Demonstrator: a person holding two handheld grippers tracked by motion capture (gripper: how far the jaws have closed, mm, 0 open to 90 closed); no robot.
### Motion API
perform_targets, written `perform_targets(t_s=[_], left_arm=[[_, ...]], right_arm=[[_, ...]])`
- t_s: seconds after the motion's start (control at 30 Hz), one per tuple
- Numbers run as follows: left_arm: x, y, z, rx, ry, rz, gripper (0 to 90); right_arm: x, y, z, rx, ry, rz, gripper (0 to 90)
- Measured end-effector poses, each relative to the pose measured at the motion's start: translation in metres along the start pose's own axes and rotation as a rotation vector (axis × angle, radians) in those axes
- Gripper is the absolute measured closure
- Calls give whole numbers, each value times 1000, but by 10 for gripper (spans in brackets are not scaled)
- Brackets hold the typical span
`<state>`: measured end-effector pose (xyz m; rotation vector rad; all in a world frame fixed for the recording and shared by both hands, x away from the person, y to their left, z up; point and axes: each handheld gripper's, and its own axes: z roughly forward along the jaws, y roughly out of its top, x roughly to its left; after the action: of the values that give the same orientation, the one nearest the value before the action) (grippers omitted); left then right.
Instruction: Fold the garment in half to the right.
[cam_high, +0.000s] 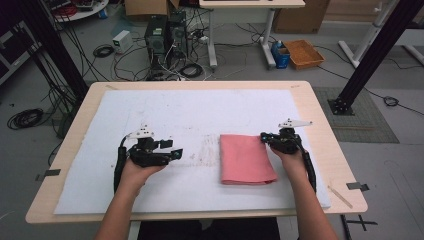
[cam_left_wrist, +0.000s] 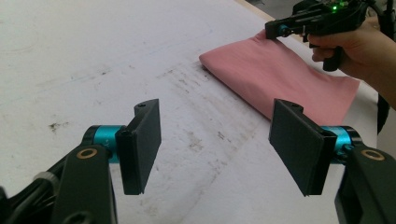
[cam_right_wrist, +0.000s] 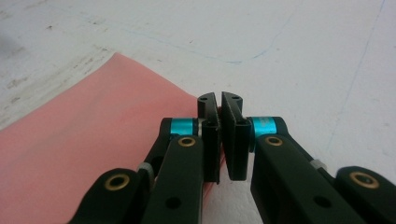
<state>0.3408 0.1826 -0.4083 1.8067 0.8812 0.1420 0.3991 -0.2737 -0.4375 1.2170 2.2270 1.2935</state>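
A folded pink cloth (cam_high: 246, 159) lies flat on the white mat (cam_high: 190, 115), right of centre. My right gripper (cam_high: 263, 137) sits at the cloth's far right corner with its jaws shut. In the right gripper view the pads (cam_right_wrist: 236, 140) meet and I see no fabric pinched between them; the pink cloth (cam_right_wrist: 70, 140) spreads to their left. My left gripper (cam_high: 172, 148) rests on the mat left of the cloth, open and empty. The left gripper view has its jaws wide apart over stained mat, with the cloth (cam_left_wrist: 280, 70) and the right gripper (cam_left_wrist: 273, 31) beyond.
The mat covers most of the wooden table (cam_high: 320, 125). A thin wooden stick (cam_high: 340, 196) lies near the front right corner. Beyond the table, the floor holds cables, computer towers (cam_high: 165, 35), an orange tray (cam_high: 303, 53) and black frame posts (cam_high: 372, 55).
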Motion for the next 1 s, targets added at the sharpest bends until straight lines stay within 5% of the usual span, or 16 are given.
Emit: perform_targets(t_s=[0.43,0.57,0.7,0.77,0.9,1.0], left_arm=[[0,0,0,3,0,2,343],[0,0,0,4,1,2,344],[-1,0,0,5,3,9,344],[-1,0,1,7,3,10,344],[-2,0,2,10,1,13,344],[-3,0,1,7,2,14,343]], right_arm=[[-15,-9,-10,-60,-77,82,876],[-13,-7,-18,-113,-41,90,741],[-7,-6,-19,-76,27,79,658],[-5,-8,-17,-42,40,73,662],[-3,-14,-9,18,48,39,843],[-2,-14,-9,13,39,39,885]])
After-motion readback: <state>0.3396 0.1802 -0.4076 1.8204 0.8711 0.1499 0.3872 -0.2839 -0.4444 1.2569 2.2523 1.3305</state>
